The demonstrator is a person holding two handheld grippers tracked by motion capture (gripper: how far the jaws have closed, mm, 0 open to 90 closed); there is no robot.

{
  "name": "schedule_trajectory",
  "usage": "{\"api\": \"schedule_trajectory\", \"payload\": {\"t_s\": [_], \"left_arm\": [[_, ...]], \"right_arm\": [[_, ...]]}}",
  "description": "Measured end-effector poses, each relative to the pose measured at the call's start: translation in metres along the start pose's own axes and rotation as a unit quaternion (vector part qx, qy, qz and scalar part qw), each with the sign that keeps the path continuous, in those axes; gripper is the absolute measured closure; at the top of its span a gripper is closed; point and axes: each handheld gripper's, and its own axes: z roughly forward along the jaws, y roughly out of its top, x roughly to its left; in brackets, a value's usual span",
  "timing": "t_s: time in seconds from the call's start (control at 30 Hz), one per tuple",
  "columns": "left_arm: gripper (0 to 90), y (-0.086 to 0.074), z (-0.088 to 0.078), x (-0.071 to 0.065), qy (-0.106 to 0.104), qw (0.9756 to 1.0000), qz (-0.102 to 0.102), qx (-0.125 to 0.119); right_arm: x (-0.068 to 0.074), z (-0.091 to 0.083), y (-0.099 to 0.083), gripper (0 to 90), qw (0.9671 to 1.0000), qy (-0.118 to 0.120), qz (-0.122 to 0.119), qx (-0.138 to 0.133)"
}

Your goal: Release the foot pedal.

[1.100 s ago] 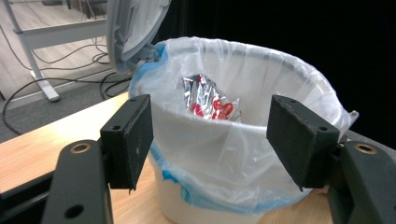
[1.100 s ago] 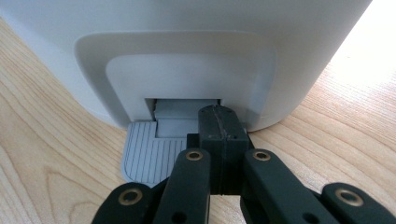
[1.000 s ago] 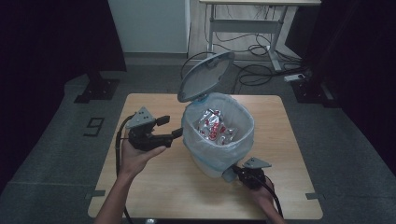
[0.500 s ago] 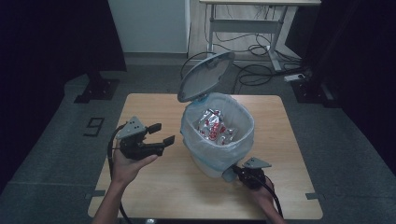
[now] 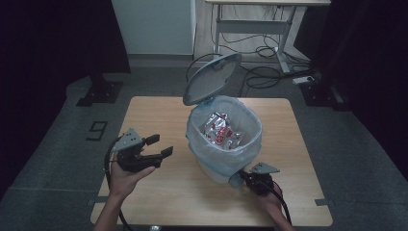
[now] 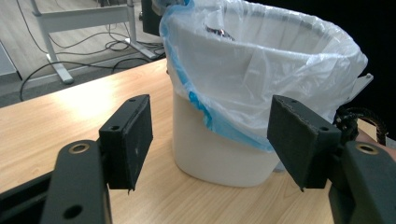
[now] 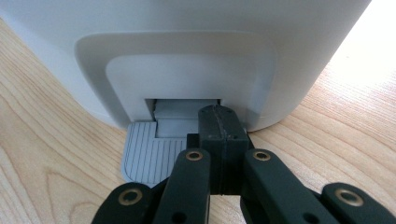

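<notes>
A white pedal bin lined with a clear, blue-edged bag stands mid-table with its grey lid tipped up. Red and white wrappers lie inside. My right gripper is shut at the bin's base; in the right gripper view its closed tips rest on the ribbed grey pedal beneath the bin wall. My left gripper is held open to the left of the bin, apart from it, with nothing between its pads. The left gripper view looks between the jaws at the bin.
The wooden table has bare surface left of and behind the bin. On the floor beyond stand a desk frame with loose cables and a dark stand base at the left.
My left gripper, still open, has drawn left and toward the near edge, lower over the table and farther from the bin. The right gripper and the bin have stayed put.
</notes>
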Motion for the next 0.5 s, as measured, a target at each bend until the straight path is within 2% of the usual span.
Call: {"api": "schedule_trajectory", "payload": {"t_s": [0.27,0.5], "left_arm": [[31.6,-0.016,-0.001,0.004,0.005,0.9999,-0.008,0.010],[31.6,-0.019,-0.002,0.006,0.006,0.9999,-0.012,0.009]], "right_arm": [[0.000,0.000,0.000,90.0,1.0000,0.000,0.001,0.000],[0.001,0.000,0.000,90.0,1.0000,-0.003,-0.002,0.000]]}}
